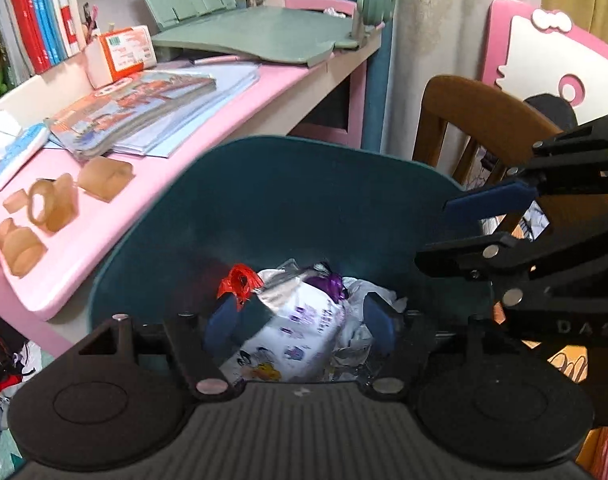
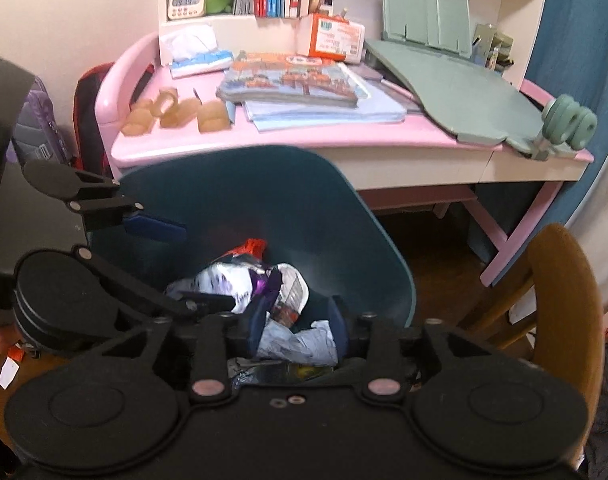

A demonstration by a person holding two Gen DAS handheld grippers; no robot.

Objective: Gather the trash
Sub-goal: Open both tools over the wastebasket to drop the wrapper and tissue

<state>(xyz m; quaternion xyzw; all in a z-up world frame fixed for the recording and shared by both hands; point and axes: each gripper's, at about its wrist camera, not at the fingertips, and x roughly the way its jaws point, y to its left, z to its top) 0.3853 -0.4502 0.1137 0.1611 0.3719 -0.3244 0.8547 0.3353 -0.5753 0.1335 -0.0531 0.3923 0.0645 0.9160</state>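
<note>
A dark teal trash bin [image 1: 304, 208] stands open below both grippers; it also shows in the right wrist view [image 2: 304, 208]. It holds crumpled wrappers: a white and purple printed bag [image 1: 299, 320], a red scrap [image 1: 239, 282] and white paper [image 2: 299, 340]. My left gripper [image 1: 299, 320] hangs over the bin mouth, open, with the printed bag lying between its blue fingers; I cannot tell if they touch it. My right gripper [image 2: 297, 328] is open over the bin above the white paper. The right gripper enters the left wrist view [image 1: 488, 200] from the right.
A pink desk [image 2: 304, 140] behind the bin carries books [image 2: 295, 80], an orange box [image 2: 336, 38], amber plastic pieces [image 2: 175, 112], a tissue pack [image 2: 201, 62] and a green book stand [image 2: 444, 76]. A brown wooden chair [image 2: 560, 288] stands to the right.
</note>
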